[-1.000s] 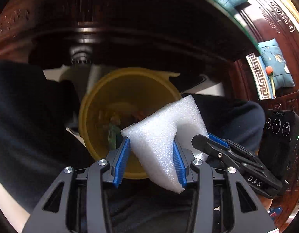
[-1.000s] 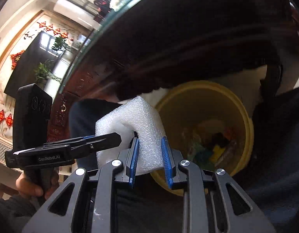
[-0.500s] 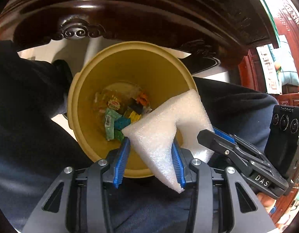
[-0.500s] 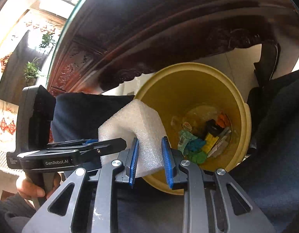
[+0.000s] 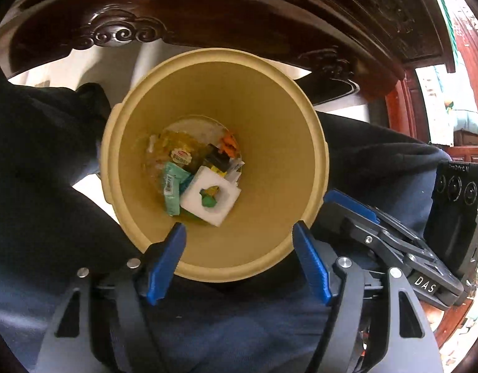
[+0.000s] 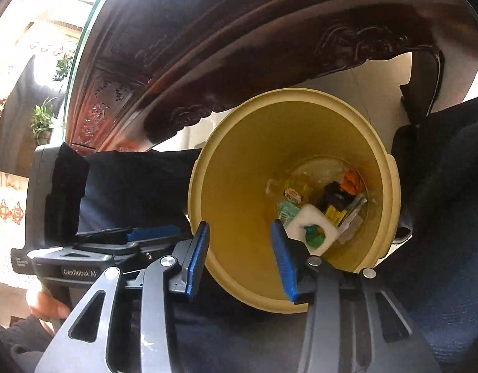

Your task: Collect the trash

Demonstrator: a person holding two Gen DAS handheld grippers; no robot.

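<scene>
A: Well, start with the left wrist view. Where is the white foam block with the hollow middle [image 5: 211,197]?

B: Down at the bottom of the round yellow plastic bin [image 5: 270,168], lying flat on the heap of wrappers. Its hollow faces up toward the camera, and a green scrap shows through the hole. Its longer side runs from upper left to lower right in this view, one corner pointing toward the near wall of the bin.

A: And the left gripper [image 5: 239,258]?

B: Spread wide, nothing between the blue pads, held above the near rim of the bin. The right gripper [image 5: 391,248] shows at the right edge, side-on; I cannot tell its state from here.

A: What lies next to the foam?

B: A mint-green wrapper [image 5: 172,191] touches its left side, and a black and yellow packet [image 5: 218,158] sits just behind it.

A: Now the right wrist view.

B: The foam block [image 6: 311,227] again lies at the bin's bottom, hole upward, its long side running lower right. The right gripper [image 6: 240,259] is released, pads apart and bare, straddling the near rim of the bin [image 6: 239,161]. The left gripper [image 6: 120,242] is beside it on the left, side-on. A dark carved wooden table [image 6: 239,46] arches above the bin.
</scene>
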